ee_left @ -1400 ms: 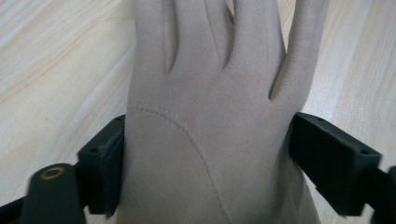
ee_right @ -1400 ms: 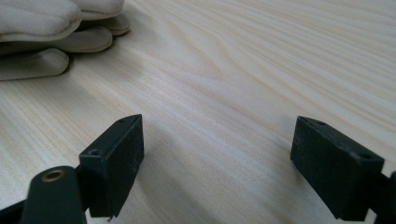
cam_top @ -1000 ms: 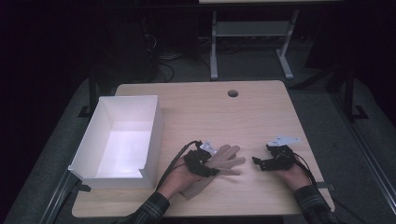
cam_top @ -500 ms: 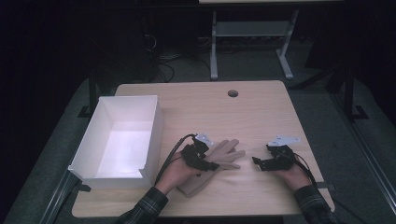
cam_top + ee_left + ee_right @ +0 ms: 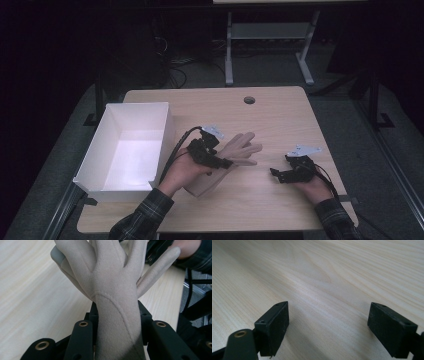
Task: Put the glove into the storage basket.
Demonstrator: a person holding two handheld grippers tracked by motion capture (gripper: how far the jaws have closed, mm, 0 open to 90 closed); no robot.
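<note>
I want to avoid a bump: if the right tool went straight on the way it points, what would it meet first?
Probably the beige glove's fingers, held out toward it by the left tool. The right tool points left across the bare table; depth is unclear.

In my left hand-held gripper (image 5: pixel 117 322) view the glove (image 5: pixel 110 287) covers the pads, so I can't see where they meet the cuff, and its fingertips run off the top edge. From the high view, my left hand (image 5: pixel 182 172) hides the glove's cuff end. My right hand-held gripper (image 5: pixel 328 327) view cuts both jaws off at the bottom edge.
</note>
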